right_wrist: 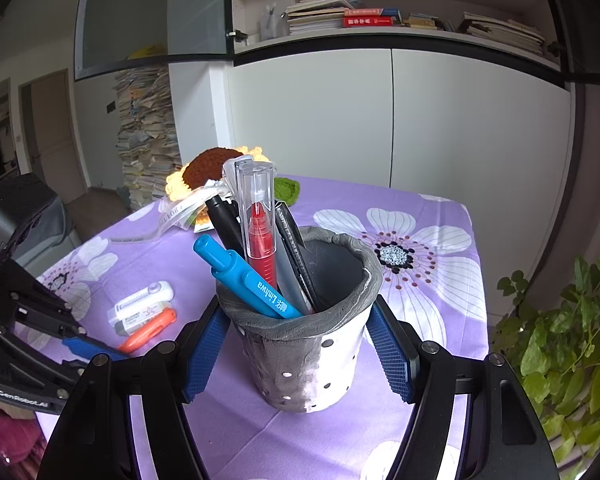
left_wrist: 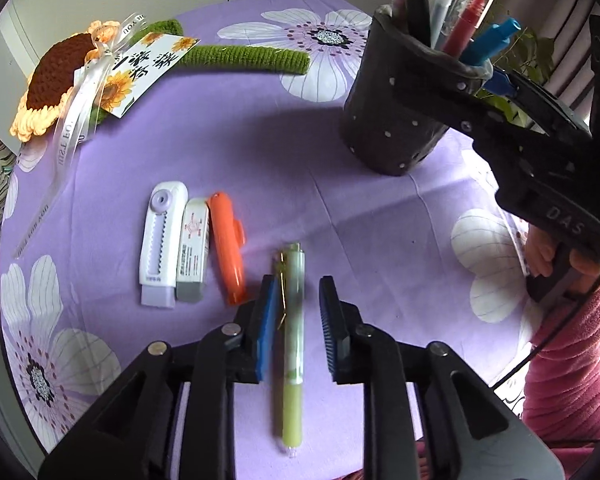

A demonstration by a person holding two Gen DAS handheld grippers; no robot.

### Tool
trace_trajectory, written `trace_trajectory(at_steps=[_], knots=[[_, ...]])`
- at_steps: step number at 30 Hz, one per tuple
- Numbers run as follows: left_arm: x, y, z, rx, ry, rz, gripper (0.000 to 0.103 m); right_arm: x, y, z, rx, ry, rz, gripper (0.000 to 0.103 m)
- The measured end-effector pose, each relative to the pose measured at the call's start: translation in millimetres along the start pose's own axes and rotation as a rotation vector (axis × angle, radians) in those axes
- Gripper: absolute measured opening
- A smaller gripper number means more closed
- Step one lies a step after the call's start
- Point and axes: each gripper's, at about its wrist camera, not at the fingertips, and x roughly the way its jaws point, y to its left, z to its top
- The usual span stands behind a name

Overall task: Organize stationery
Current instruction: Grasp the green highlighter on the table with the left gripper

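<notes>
A: How is the left tool placed?

B: It is pointed down over the counter, which is covered by a purple flowered cloth. A green pen is seen lying flat between its blue pads; gaps are visible on both sides, so the pen is straddled but not gripped. The jaws are only narrowly parted.

A: And the right tool?

B: It is closed on the grey pen holder, which is held upright on the cloth, a pad pressed to each side. A blue pen, a red pen and darker pens are stood inside it.

A: What else is laid out?

B: Just left of the green pen, a white correction tape, an eraser and an orange cutter are lined up side by side. A crocheted sunflower is laid at the far edge.
</notes>
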Motion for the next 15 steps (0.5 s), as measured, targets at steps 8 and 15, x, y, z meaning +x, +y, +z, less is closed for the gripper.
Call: trace_trajectory(at_steps=[8, 15], knots=[[14, 2, 8, 0.026, 0.018, 0.021, 0.025, 0, 0, 0, 0.001, 0.000, 0.000, 0.071], [16, -1, 14, 0.042, 0.014, 0.013, 0.013, 0, 0, -1, 0.001, 0.000, 0.000, 0.071]])
